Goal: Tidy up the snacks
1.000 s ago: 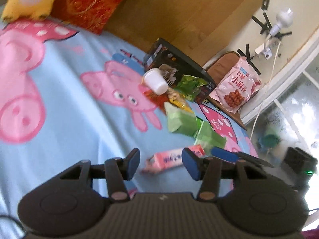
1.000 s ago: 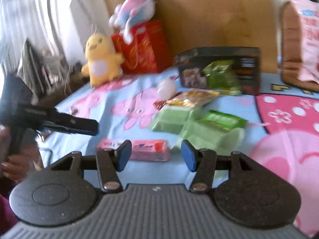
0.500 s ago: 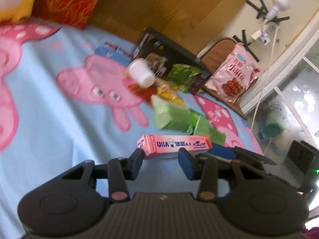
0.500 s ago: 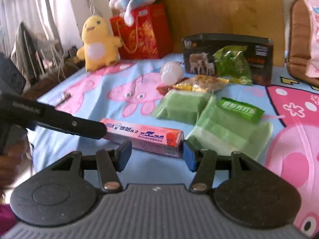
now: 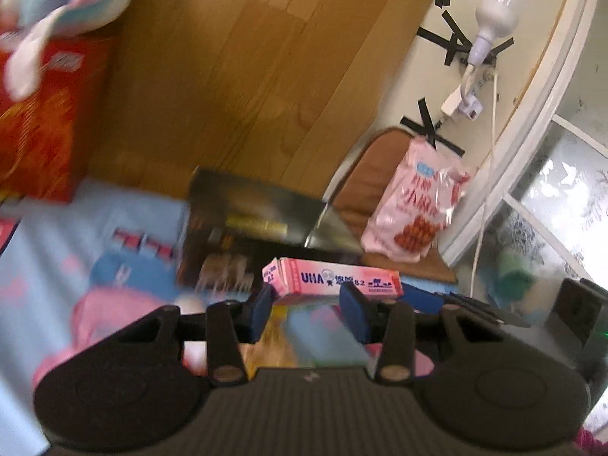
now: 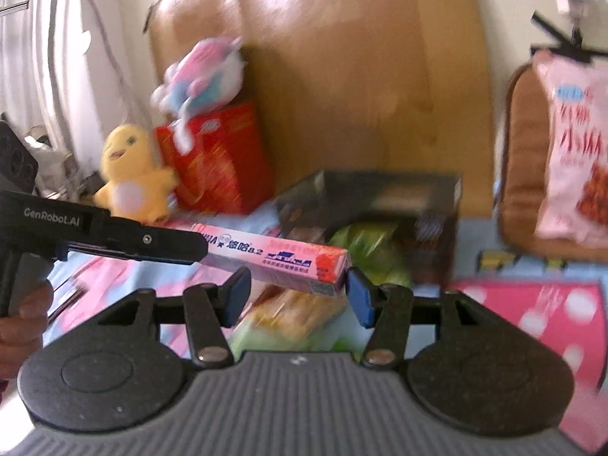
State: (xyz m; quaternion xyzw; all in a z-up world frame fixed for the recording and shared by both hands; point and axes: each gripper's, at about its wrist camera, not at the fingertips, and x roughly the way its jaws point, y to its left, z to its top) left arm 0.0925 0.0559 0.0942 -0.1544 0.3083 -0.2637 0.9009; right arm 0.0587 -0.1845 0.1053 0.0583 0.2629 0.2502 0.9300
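Pinching the pink candy box [image 6: 273,256] by one end in my left hand-held gripper [image 5: 306,306], right hand-held gripper [image 6: 298,294] open, I feared it tipping onto the bed [image 6: 532,311].

- Home bedroom, a child's by the look.
- Bed sheet [image 6: 524,304] printed with pink cartoon pigs on blue; wooden headboard [image 6: 361,87] behind.
- Plush toys against it — yellow chick [image 6: 129,174], pastel unicorn [image 6: 201,72] atop a red gift bag [image 6: 216,159].
- Bare bulb [image 5: 494,11] taped to wall; curtain [image 6: 41,45] at one side.
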